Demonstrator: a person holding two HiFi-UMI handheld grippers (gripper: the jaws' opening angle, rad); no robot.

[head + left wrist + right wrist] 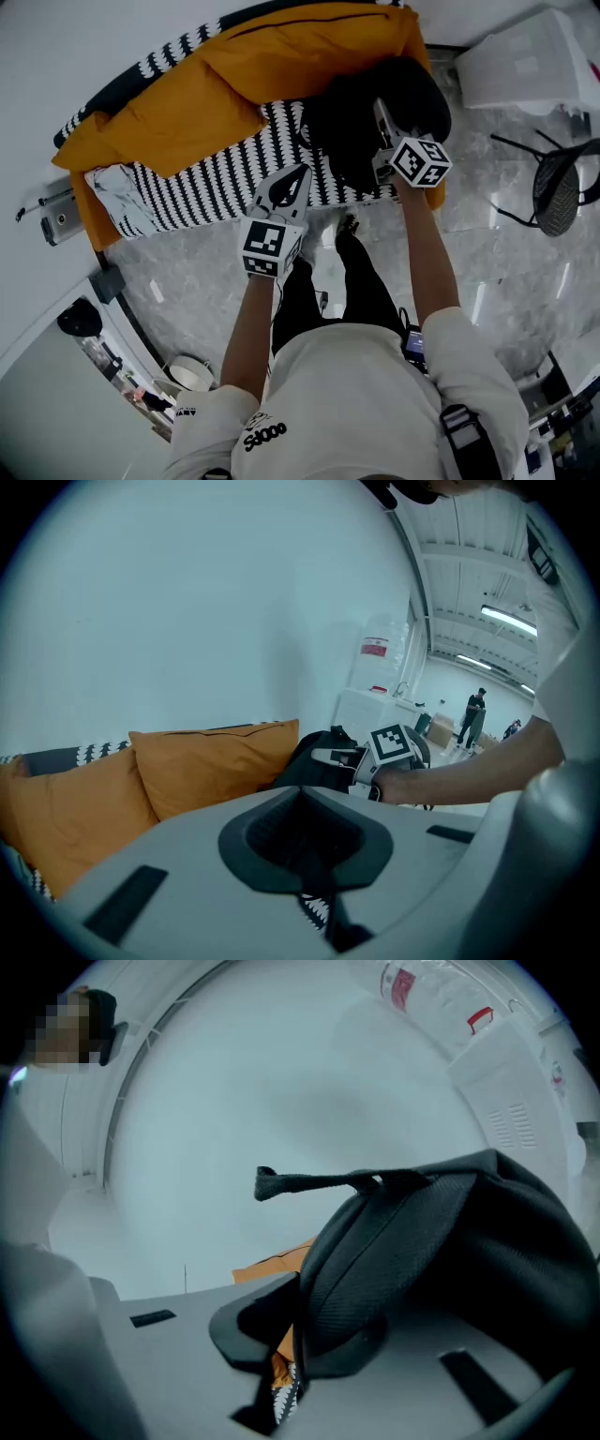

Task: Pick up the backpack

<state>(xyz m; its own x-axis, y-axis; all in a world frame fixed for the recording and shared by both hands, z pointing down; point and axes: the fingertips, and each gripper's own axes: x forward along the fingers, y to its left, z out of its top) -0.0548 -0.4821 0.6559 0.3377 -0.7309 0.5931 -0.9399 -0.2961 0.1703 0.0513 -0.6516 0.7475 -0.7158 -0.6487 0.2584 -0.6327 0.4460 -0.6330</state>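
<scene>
Black backpack strap clenched in right gripper, left gripper closed, empty, by striped sofa

We recorded: backpack, black, plain; cushions, orange, unpatterned; sofa cover, black-and-white zigzag stripes; floor, grey marbled with paler veining; chair, black; shirt, white with black print; trousers, black.

a sofa with a black-and-white cover stands against a white wall, orange cushions on it; grey marble floor, a black chair nearby.
</scene>
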